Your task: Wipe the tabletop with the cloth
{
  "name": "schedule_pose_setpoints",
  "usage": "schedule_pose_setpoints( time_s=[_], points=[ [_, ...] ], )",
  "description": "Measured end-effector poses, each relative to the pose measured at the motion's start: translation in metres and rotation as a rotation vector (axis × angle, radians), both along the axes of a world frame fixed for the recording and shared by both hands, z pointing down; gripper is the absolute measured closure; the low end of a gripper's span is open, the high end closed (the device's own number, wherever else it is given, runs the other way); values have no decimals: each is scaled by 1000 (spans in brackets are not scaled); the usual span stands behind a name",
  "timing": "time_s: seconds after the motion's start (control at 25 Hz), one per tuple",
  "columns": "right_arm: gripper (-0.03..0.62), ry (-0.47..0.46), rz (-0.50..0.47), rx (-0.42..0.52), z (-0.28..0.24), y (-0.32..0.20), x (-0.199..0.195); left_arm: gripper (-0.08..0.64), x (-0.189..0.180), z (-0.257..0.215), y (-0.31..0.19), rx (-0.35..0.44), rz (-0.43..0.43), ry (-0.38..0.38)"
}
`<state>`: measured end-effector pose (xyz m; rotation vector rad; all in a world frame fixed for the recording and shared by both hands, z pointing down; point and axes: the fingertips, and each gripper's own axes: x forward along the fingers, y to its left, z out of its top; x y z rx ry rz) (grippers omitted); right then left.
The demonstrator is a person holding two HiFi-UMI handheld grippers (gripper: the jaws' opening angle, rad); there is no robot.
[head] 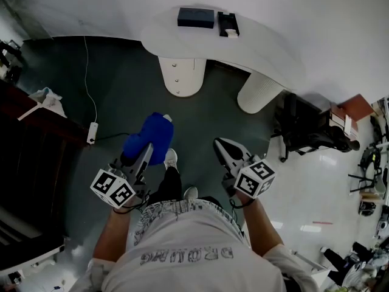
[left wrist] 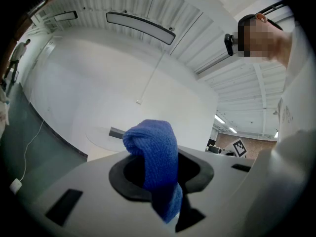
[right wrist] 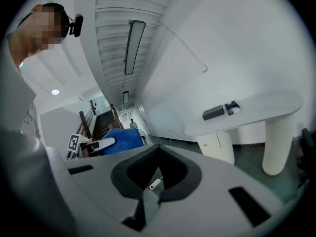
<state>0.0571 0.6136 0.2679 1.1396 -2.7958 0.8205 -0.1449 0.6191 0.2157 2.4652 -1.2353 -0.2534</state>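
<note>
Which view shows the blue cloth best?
The left gripper view: the blue cloth fills its centre, pinched in the jaws of the left gripper. The head view shows a bunched lump; the right gripper view, a small distant patch.

Dark object [head: 196, 17] on tabletop [head: 267, 47] too small to identify

A curved white desk [head: 267, 47] stood by a plain white wall [head: 91, 5] on two rounded white pedestals [head: 181, 75], with a dark box [head: 196, 17] on top. The floor [head: 121, 96] was dark grey-green, giving way at the right to glossy pale tiles [head: 328, 181] near a black chair [head: 304, 129]. A white cable [head: 86, 72] ran to a power strip [head: 92, 132]. A long light strip [right wrist: 132, 46] hung overhead, and a staircase [right wrist: 101, 122] rose far off.
</note>
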Motion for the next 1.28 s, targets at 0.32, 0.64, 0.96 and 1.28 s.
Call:
schedule_pose_setpoints(
  time_s=[0.32,0.64,0.96,1.28],
  points=[
    [584,-4,25,-12,8,-53,-2,435,0,10,-62,-16,32,14],
    [584,24,54,-38,14,-121,-19,435,-15,18,-137,-33,70,26],
    [584,46,75,-63,11,-197,-54,435,-46,19,-219,-54,105,29],
    [583,55,114,-69,9,-258,-76,434,-74,20,-285,-59,142,22]
  ],
)
